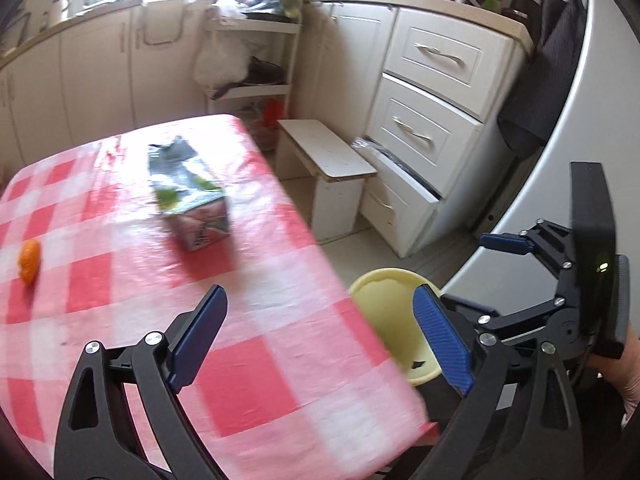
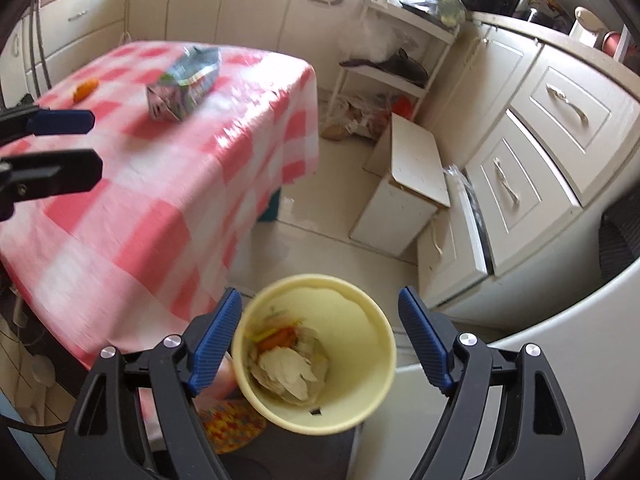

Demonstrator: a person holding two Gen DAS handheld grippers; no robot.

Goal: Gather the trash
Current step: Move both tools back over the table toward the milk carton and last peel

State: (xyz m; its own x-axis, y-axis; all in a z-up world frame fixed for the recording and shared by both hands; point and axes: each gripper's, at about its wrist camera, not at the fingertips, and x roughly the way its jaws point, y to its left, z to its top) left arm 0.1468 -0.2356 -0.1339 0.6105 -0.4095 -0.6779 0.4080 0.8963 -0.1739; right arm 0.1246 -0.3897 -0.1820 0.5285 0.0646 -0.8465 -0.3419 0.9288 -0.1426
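Note:
A crushed drink carton (image 1: 188, 190) lies on the red-and-white checked tablecloth (image 1: 120, 280); it also shows in the right wrist view (image 2: 186, 84). An orange peel (image 1: 30, 266) lies near the table's left side and shows in the right wrist view (image 2: 85, 90). A pale yellow bin (image 2: 316, 350) stands below the table's right edge, holding paper and peel scraps; its rim shows in the left wrist view (image 1: 394, 320). My left gripper (image 1: 318, 338) is open and empty above the table's near edge. My right gripper (image 2: 320, 342) is open and empty directly above the bin.
A white step stool (image 2: 408, 192) stands on the floor beside white drawers (image 2: 520, 176), the lowest one pulled open. A white shelf rack (image 1: 256, 60) stands in the corner. A grey fridge (image 1: 580, 160) is on the right. A colourful knitted mat (image 2: 232, 426) lies beside the bin.

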